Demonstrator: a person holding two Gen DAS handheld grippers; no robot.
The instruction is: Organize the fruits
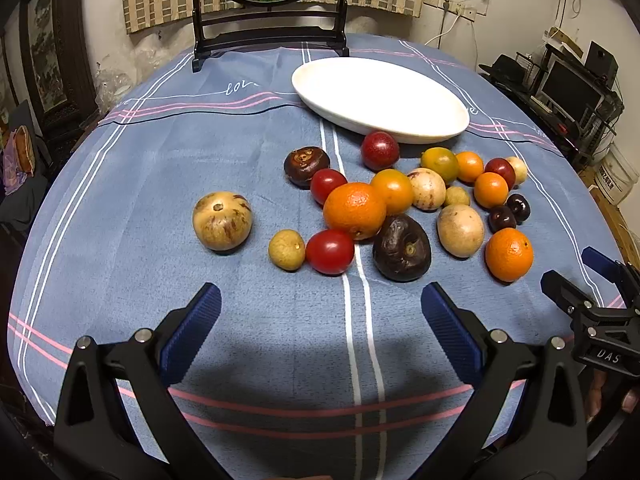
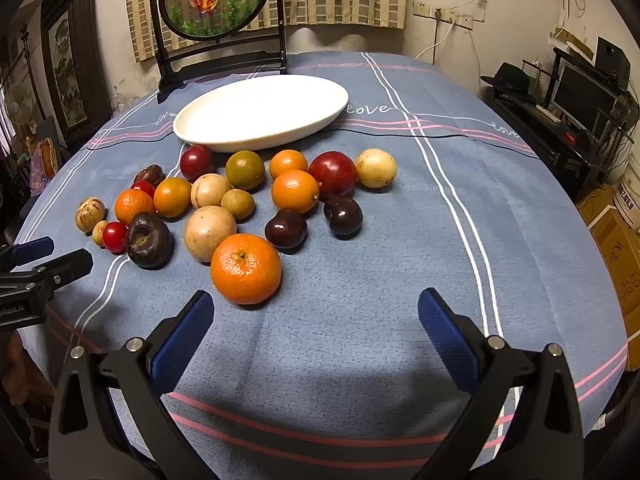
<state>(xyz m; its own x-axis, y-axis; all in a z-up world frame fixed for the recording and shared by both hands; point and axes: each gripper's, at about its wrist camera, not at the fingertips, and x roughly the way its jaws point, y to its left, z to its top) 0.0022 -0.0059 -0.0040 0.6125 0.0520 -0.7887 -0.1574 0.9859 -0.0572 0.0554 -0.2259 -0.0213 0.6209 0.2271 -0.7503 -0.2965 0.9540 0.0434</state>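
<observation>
Over the blue striped tablecloth [image 2: 360, 280], left gripper [image 1: 320, 320] and right gripper [image 2: 316, 320] both hover fully spread and empty before the loose mixed fruits [image 2: 224, 204], nothing yet on the empty white oval plate [image 2: 260, 114], so the first pick, likely the nearest large orange [image 2: 245, 269], needs a centred descent.

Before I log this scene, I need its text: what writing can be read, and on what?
"love": stitched on the tablecloth beside the white plate.
"DAS": on the right gripper body.
"RobotAI", partly cut off: on the left gripper body.
Cardboard boxes and wall papers: too blurred to read.
</observation>
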